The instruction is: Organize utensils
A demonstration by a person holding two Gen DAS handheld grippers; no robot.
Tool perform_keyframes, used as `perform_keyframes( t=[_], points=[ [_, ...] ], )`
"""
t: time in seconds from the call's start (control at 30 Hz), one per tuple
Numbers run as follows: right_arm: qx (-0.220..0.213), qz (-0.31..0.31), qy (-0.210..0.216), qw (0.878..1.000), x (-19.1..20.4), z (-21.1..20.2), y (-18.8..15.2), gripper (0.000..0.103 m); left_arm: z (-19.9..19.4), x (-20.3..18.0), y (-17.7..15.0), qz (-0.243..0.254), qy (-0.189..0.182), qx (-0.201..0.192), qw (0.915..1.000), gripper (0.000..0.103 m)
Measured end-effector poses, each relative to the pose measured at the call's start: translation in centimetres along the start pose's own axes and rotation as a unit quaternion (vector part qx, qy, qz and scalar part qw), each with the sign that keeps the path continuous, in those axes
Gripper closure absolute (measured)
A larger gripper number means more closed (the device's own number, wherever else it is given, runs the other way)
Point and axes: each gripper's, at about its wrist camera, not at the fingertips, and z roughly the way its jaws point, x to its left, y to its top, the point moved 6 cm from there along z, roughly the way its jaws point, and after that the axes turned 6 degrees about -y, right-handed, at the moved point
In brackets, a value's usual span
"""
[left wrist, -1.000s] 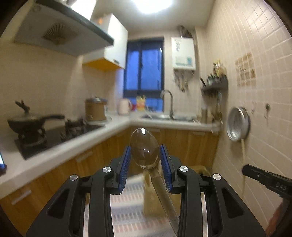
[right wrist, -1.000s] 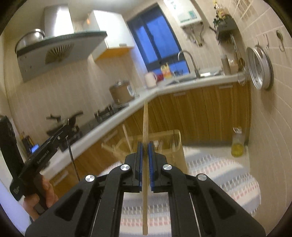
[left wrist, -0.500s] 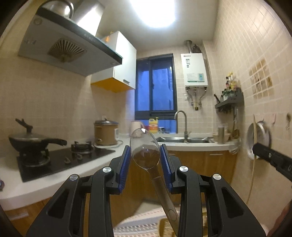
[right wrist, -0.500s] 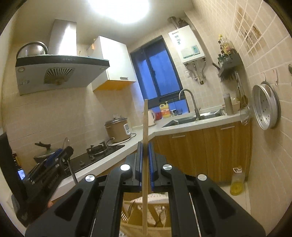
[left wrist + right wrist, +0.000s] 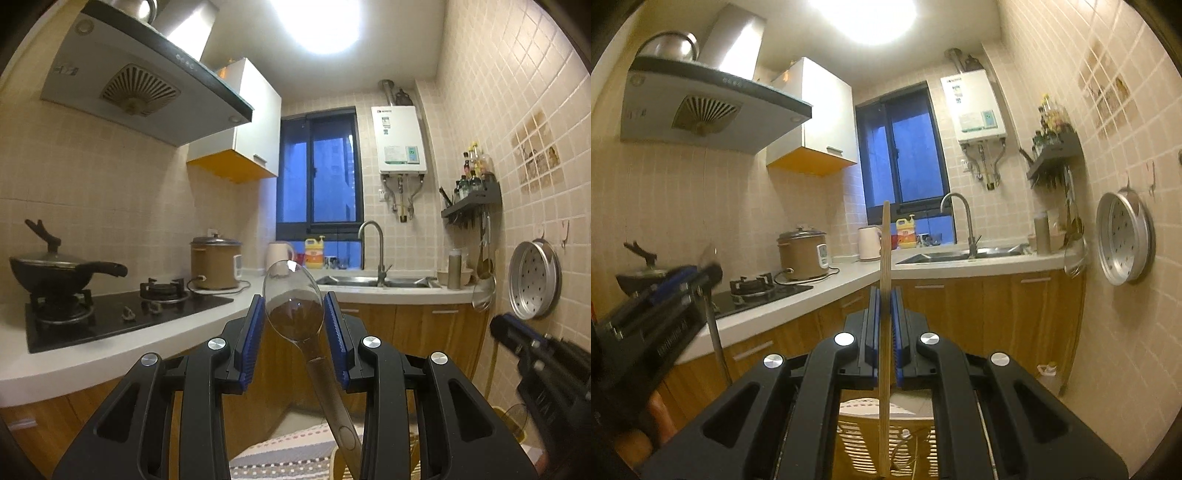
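Slippage was our main concern: we held the clear spoon (image 5: 295, 310) loosely between the left claw (image 5: 294, 332) pads, the right claw (image 5: 885, 325) clamped the chopstick (image 5: 885, 295), both raised above the basket (image 5: 886, 439).

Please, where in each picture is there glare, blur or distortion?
Left wrist view: white ceiling lamp overexposed; fisheye bends the tiled walls; right gripper slightly soft. Right wrist view: same lamp blown out; left gripper smeared by motion.
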Motion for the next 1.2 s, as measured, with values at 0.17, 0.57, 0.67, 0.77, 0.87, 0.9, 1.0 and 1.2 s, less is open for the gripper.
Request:
perform_keyframes(
  t=[0.17,0.57,0.67,0.77,0.87,0.9,1.0,1.2],
  points=[
    [0.001,-0.009,-0.004,1.000,-0.1,0.3,-0.7,0.099,0.6,-0.1,-0.4,0.000,0.006,-0.008,0.9999,0.072],
    [0.012,-0.020,0.012,1.000,-0.2,-1.2,-2.5,0.098,0.2,0.2,-3.0,-0.026,-0.028,-0.003,0.9993,0.058],
    [0.029,-0.010,0.019,0.999,-0.9,-2.3,-2.5,0.090,-0.8,0.5,-2.5,-0.024,-0.028,-0.003,0.9993,0.052],
    [0.039,0.002,0.020,0.999,-2.0,-4.2,-2.0,0.063,-2.5,0.8,-1.7,-0.022,-0.033,-0.007,0.9992,0.049],
    [0.035,0.001,0.009,0.999,-2.8,-6.9,-1.3,0.060,-4.8,1.5,-0.8,-0.031,-0.036,-0.011,0.9988,0.046],
    [0.037,0.002,0.008,0.999,-3.0,-7.7,-1.2,0.060,-5.8,1.8,-0.5,-0.037,-0.038,-0.010,0.9986,0.045],
    [0.046,0.010,0.004,0.999,-3.4,-10.8,-1.5,0.047,-8.4,2.5,-0.5,-0.054,-0.043,0.003,0.9976,0.042],
    [0.072,-0.012,-0.013,0.997,-2.9,-15.5,-3.8,0.041,-13.2,2.8,-3.3,-0.077,-0.065,0.052,0.9936,0.027]
  ],
)
